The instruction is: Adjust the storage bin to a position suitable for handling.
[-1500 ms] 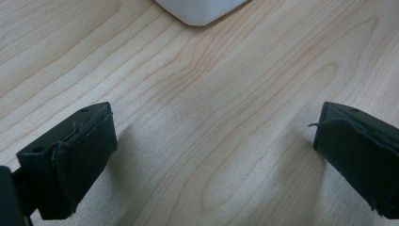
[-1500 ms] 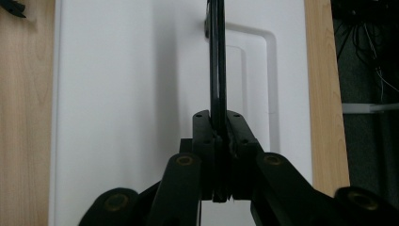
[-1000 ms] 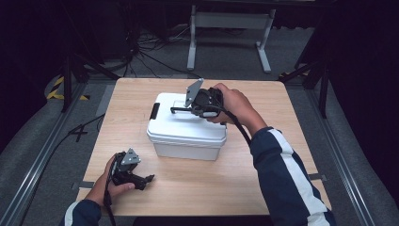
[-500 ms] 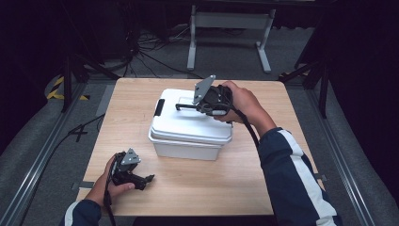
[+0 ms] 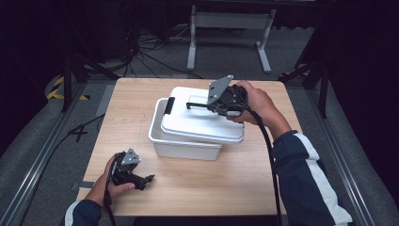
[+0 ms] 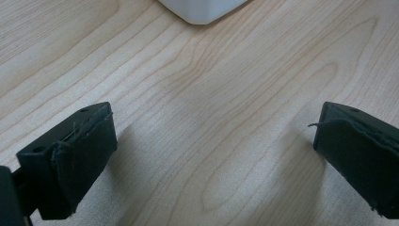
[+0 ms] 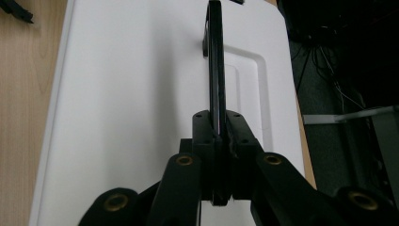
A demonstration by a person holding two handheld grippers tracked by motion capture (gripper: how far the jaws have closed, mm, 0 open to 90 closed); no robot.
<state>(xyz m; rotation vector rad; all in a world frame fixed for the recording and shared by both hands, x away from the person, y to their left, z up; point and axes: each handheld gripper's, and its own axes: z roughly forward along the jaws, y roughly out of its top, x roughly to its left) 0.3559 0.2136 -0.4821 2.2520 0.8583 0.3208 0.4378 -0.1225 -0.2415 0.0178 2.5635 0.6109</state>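
- Right gripper (image 5: 197,104) clamped on the thin black handle (image 7: 215,70) of the flat white plastic lid (image 5: 202,120), held askew over the white rectangular plastic box (image 5: 181,148) at mid-table.
- Left gripper (image 5: 146,180) resting apart, nothing between (near the front edge).
- Probably lid half off; removal unfinished.
- Pale wooden table (image 5: 244,183), dark room with cables.

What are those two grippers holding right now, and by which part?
The right gripper is shut on the black handle of the white lid. The left gripper is open and holds nothing.
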